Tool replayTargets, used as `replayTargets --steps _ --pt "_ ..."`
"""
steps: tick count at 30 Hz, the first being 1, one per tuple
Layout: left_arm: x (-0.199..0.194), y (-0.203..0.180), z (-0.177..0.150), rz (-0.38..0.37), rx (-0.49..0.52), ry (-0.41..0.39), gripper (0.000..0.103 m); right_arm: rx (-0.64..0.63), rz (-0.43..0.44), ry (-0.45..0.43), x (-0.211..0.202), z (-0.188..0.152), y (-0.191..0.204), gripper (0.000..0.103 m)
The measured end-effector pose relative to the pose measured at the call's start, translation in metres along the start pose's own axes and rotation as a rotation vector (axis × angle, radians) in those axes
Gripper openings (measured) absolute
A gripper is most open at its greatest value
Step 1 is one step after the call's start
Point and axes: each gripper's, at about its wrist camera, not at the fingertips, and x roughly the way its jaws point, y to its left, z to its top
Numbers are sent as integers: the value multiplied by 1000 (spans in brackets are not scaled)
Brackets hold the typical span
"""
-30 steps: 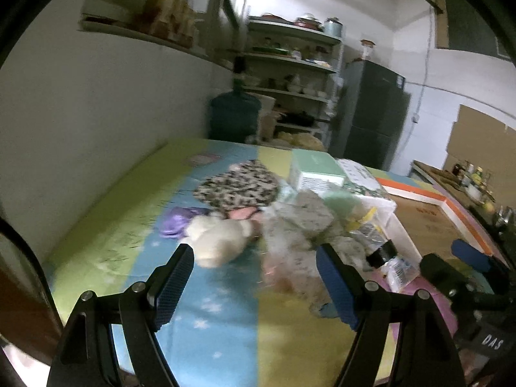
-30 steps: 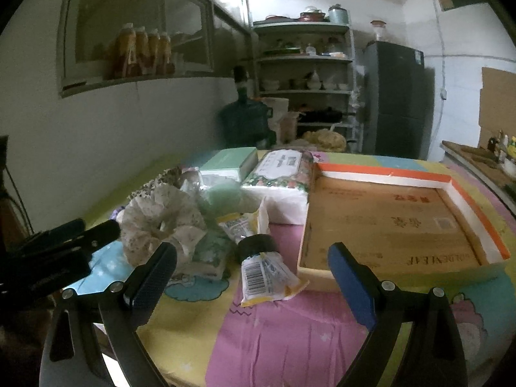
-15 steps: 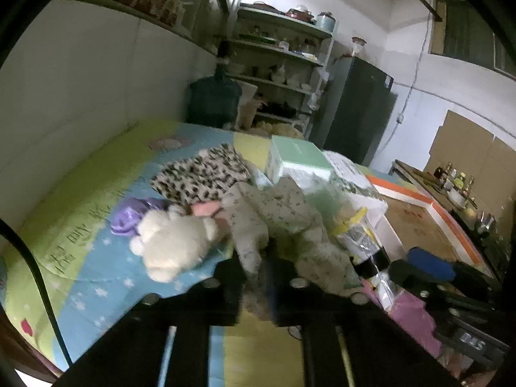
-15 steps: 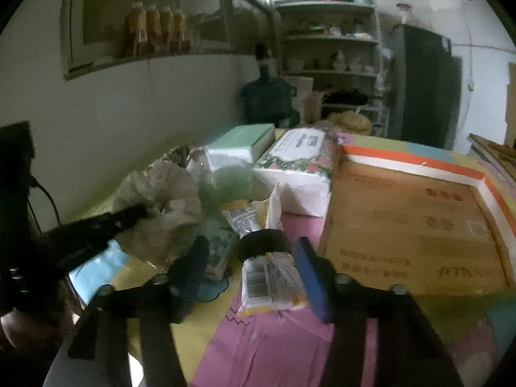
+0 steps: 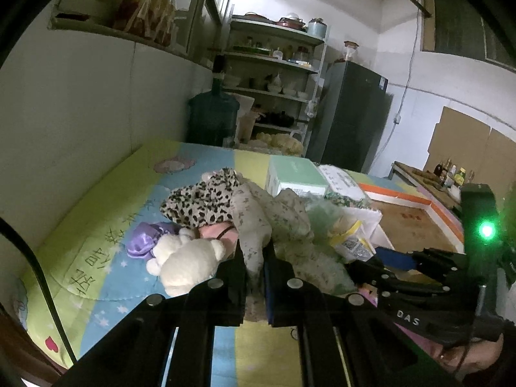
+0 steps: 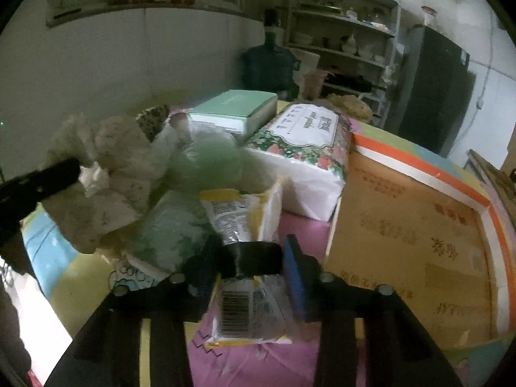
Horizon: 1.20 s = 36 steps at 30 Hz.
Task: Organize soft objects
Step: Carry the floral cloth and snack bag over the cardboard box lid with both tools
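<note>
Looking down my left gripper, I see it pinching the speckled cloth beside the plush bear; only the right view shows my right gripper narrowly parted around a yellow packet, contact unclear.

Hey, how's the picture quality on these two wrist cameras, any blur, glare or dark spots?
Left wrist view: dim, fairly sharp, strong fisheye bending; a green indicator light flares at the right edge; the left gripper, shut on the floral cloth, is nearly black. Right wrist view: softer, the green bundle and cloth are smeared; corners vignetted.
</note>
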Motion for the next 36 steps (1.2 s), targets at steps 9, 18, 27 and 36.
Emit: replayTargets --steps 9,18,27,36 --pt "-13 -3 5 1 9 -37 9 68 62 -52 -18 4 -11 37" --pt "-32 -17 18 -6 47 -91 9 82 100 -134 -58 4 -12 37" --pt "-44 -49 34 -69 98 -135 9 118 53 -218 -96 5 -32 37" --pt "-28 -107 40 -172 137 -120 9 196 -107 -261 -128 -6 -93 37"
